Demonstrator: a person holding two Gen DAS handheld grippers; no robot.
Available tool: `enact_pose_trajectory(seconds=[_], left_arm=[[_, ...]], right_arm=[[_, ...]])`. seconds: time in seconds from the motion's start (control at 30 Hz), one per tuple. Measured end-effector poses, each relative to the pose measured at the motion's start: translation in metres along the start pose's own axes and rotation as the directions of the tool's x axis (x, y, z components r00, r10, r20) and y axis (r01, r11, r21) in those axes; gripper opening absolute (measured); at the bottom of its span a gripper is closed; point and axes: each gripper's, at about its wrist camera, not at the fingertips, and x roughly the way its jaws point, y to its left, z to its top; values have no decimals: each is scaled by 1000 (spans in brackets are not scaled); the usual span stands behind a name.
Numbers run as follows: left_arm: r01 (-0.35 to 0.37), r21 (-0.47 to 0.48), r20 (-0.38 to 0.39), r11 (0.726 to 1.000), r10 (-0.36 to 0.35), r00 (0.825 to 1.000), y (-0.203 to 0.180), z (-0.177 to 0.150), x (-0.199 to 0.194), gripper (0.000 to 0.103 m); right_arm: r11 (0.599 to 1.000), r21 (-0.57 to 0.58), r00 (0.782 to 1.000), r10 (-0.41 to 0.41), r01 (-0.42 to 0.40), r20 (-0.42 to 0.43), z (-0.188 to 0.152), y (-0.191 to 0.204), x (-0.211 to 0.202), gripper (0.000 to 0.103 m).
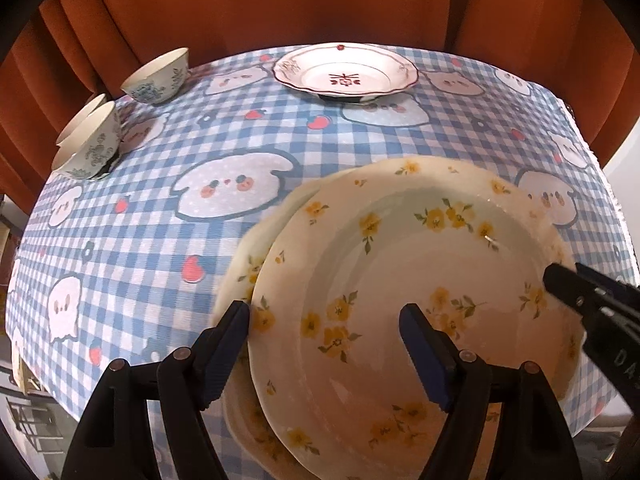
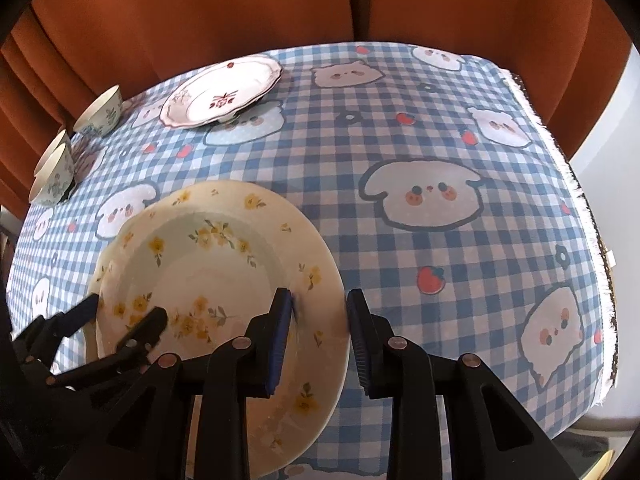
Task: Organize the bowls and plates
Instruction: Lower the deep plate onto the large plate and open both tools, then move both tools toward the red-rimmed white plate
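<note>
- Two yellow-flowered plates sat stacked at the near edge of the counter [image 2: 460,152], which was covered by a blue checked cloth with cartoon faces and strawberries.
- The top plate [image 1: 400,280] lay slightly to the right of the bottom plate [image 1: 240,248], whose rim showed on the left side.
- The left gripper [image 1: 324,324] stood wide apart over the left rim of the top plate, one finger outside the rim and one over the plate's well; neither pad pressed on it.
- The right gripper [image 2: 320,300] straddled the right rim of the top plate, its left finger over the plate and its right finger outside the edge; a gap showed at the outer pad, so no firm grip could be seen.
- A red-patterned plate [image 1: 346,70] rested at the far side of the counter.
- One bowl [image 1: 158,76] stood at the far left, and two nested bowls [image 1: 90,148] stood just nearer, by the left edge.
- An orange curtain [image 1: 240,4] hung behind the counter.
</note>
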Motion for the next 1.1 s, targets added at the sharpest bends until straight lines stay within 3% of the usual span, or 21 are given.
enact_pose_trajectory(seconds=[0.47, 0.63, 0.83, 1.1], left_arm=[[-50, -28, -19, 998, 50, 999, 10, -1, -5, 79], [-31, -16, -13, 999, 31, 999, 10, 0, -10, 79], [-4, 25, 10, 1000, 3, 1000, 15, 5, -17, 82], [51, 98, 54, 994, -56, 997, 34, 16, -33, 87]], right_arm=[[998, -48, 998, 37, -39, -42, 2, 13, 15, 33], [999, -28, 998, 37, -38, -55, 4, 11, 14, 33], [1000, 1, 1000, 22, -22, -12, 7, 17, -2, 34], [1000, -5, 1000, -2, 2, 14, 8, 53, -20, 34]])
